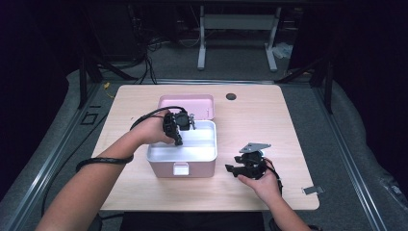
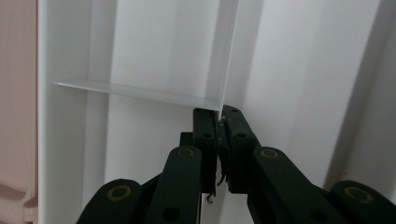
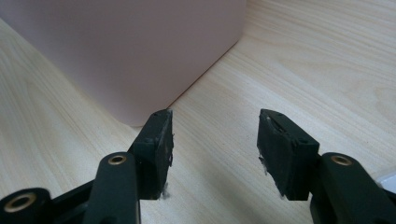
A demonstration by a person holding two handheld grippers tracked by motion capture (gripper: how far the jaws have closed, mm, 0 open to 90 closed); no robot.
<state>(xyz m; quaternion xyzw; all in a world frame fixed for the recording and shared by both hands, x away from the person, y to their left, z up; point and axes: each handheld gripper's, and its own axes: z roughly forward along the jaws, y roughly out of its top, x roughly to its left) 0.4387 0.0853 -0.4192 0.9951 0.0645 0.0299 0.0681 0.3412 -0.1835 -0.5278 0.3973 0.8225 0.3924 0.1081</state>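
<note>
The person's forearms enter at the near edge of the table (image 1: 288, 120), and every place here is given from the pink box (image 1: 182, 166) at its middle. The box stands open, its lid (image 1: 186, 105) tipped up behind it. Inside it sits a white tray (image 2: 154, 46). The left gripper (image 2: 219, 116) is clenched on the tray's thin divider (image 2: 228, 56), so lifting out seems begun, not finished. The right gripper (image 3: 215, 140) rests to the box's right, jaws released and empty.
</note>
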